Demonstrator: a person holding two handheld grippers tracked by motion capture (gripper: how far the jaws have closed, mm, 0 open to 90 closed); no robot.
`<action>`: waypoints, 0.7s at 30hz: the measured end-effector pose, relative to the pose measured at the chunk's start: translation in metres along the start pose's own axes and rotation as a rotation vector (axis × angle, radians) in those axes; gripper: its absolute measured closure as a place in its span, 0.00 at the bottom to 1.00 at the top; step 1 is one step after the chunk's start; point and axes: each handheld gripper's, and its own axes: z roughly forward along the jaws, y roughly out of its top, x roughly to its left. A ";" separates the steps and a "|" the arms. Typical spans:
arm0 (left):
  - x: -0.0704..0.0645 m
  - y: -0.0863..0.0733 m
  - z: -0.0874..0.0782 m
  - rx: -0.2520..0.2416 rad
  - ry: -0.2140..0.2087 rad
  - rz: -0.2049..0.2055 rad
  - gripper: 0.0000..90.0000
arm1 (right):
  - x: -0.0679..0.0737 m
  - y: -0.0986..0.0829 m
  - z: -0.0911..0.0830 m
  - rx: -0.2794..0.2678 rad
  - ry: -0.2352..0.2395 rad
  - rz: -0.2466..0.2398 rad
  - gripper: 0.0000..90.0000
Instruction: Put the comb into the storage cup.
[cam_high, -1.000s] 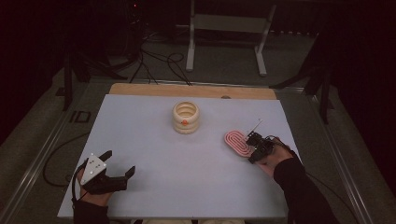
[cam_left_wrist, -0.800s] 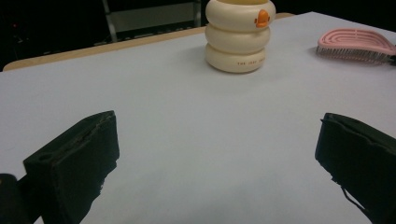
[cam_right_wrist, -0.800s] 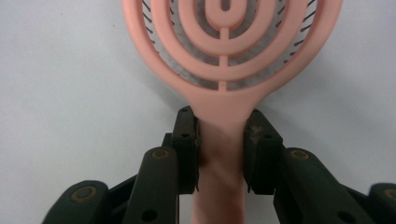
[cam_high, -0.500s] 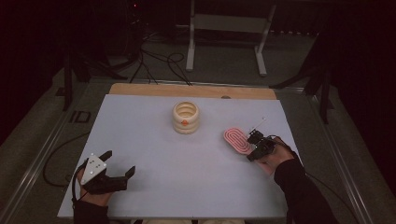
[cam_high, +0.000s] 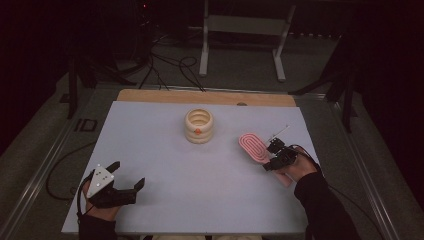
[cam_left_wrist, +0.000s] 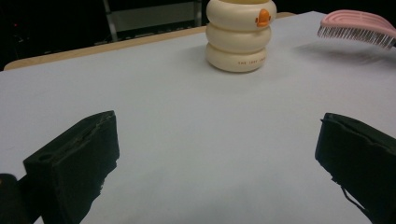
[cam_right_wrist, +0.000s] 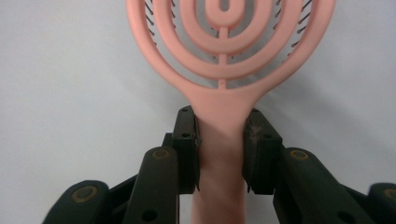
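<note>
From the high view, the right gripper (cam_high: 278, 155) is clamping the handle of a pink hairbrush (cam_high: 254, 146) at the right side of the desk (cam_high: 165, 150), the brush's oval, ringed head pointing away from the person toward the far left. The left gripper (cam_high: 120, 184) is sitting near the front left corner, its fingers spread wide with nothing between them. A cream ribbed container (cam_high: 199, 125) with a small orange mark is standing near the middle of the far half of the desk, well apart from the brush, with bare white surface lying between them. In the left gripper view, the two black fingers (cam_left_wrist: 74, 163) are standing far apart over bare desk; the cream container (cam_left_wrist: 241, 32) is rising ahead as three stacked rings, and the pink hairbrush (cam_left_wrist: 357, 25) is hanging at the upper right, bristles down, clear of the surface with its shadow beneath. In the right gripper view, the fingers (cam_right_wrist: 187, 140) are pressing on both sides of the brush's neck, and the pink hairbrush (cam_right_wrist: 229, 51) is showing its open back of concentric loops, dark bristles peeking through the gaps.
</note>
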 end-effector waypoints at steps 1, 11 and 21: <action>0.000 0.000 0.000 0.000 0.000 0.000 0.01 | 0.000 0.000 0.000 0.000 0.000 0.000 0.77; 0.000 0.000 0.000 0.002 0.001 -0.001 0.01 | 0.008 -0.002 -0.007 -0.088 0.020 -0.002 0.77; 0.000 0.000 0.000 0.004 0.002 0.000 0.01 | 0.016 -0.003 -0.015 -0.192 0.035 -0.014 0.77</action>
